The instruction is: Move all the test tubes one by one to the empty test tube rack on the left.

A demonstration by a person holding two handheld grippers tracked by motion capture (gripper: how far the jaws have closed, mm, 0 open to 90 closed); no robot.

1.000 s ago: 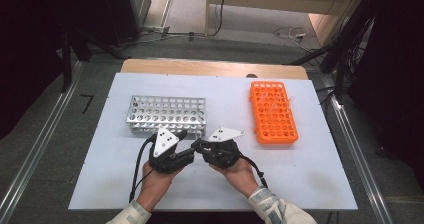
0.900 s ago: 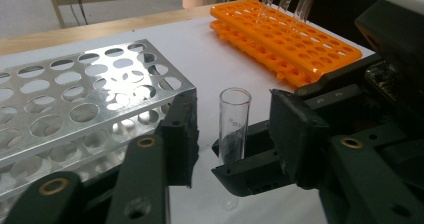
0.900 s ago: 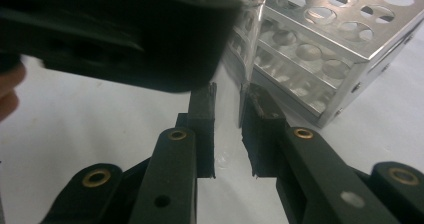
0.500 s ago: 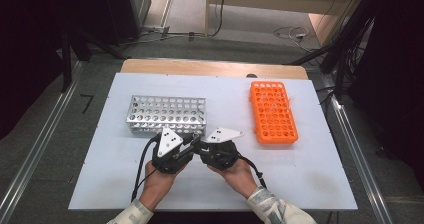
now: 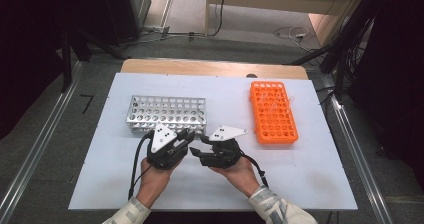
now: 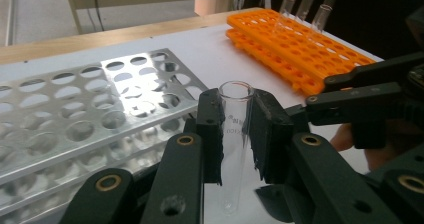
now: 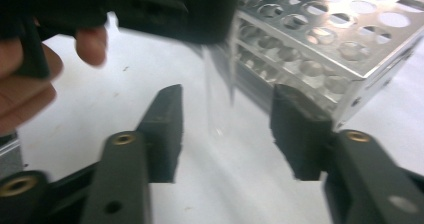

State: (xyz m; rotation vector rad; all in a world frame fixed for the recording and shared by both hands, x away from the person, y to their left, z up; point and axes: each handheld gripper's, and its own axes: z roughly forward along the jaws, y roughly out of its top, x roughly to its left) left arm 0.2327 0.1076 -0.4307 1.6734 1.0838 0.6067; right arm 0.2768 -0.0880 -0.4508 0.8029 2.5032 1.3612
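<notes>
The left gripper (image 6: pixel 235 129) is clamping a clear glass test tube (image 6: pixel 234 134) upright between its jaws (silver perforated metal rack (image 6: pixel 90 114) just beside). The right gripper (image 7: pixel 225 129) has just been opening, its jaws standing released either side of the tube.

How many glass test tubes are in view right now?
4: one test tube clamped in the left hand-held gripper, three tubes standing at the orange rack's far end. More may be hidden.

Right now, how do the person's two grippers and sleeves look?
Both the left gripper and the right gripper are black, each with two flat rectangular pads on linked bars joined by brass-coloured rivets. Each carries a pale grey three-cornered plate on top marked with small dark dots. A black cable trails from each. The sleeves are light with a faint pattern.
</notes>
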